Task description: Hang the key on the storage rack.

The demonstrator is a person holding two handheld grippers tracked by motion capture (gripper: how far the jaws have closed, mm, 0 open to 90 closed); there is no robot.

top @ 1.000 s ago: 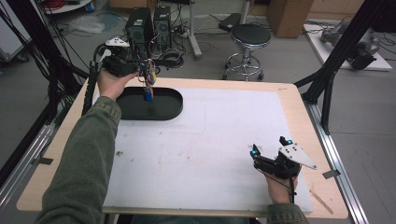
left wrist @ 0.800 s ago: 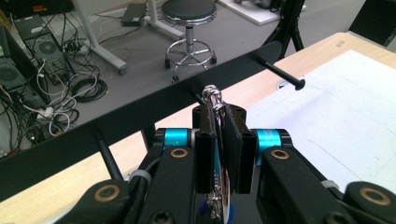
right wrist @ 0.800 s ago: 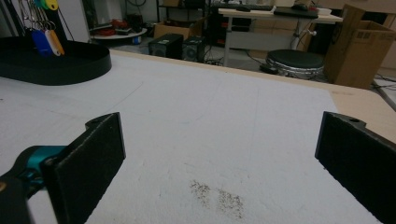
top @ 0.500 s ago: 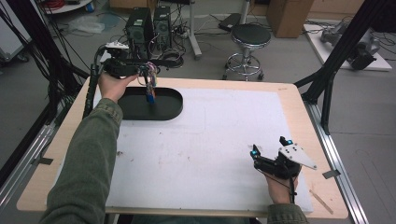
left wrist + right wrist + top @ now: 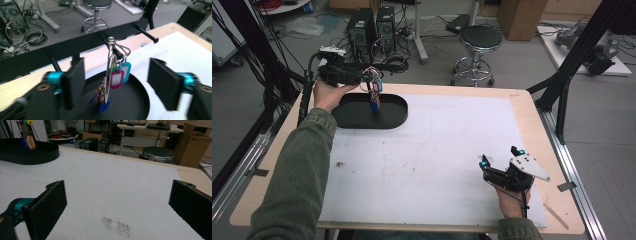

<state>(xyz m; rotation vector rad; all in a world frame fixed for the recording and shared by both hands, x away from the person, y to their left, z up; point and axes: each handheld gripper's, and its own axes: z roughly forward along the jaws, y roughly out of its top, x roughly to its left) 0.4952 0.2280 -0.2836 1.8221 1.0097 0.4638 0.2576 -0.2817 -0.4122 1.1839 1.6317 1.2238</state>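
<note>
Left hand-held gripper (image 5: 115, 82) opened, white table mat (image 5: 452, 150)

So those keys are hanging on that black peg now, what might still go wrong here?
1. The bunch of keys with coloured tags hangs from a thin black peg by its rings, near the peg's tip; a nudge might slide it off into the black oval tray below.
2. The left gripper, whose jaws have just been opening, stands either side of the bunch, so pulling back crookedly may snag the rings.
</note>
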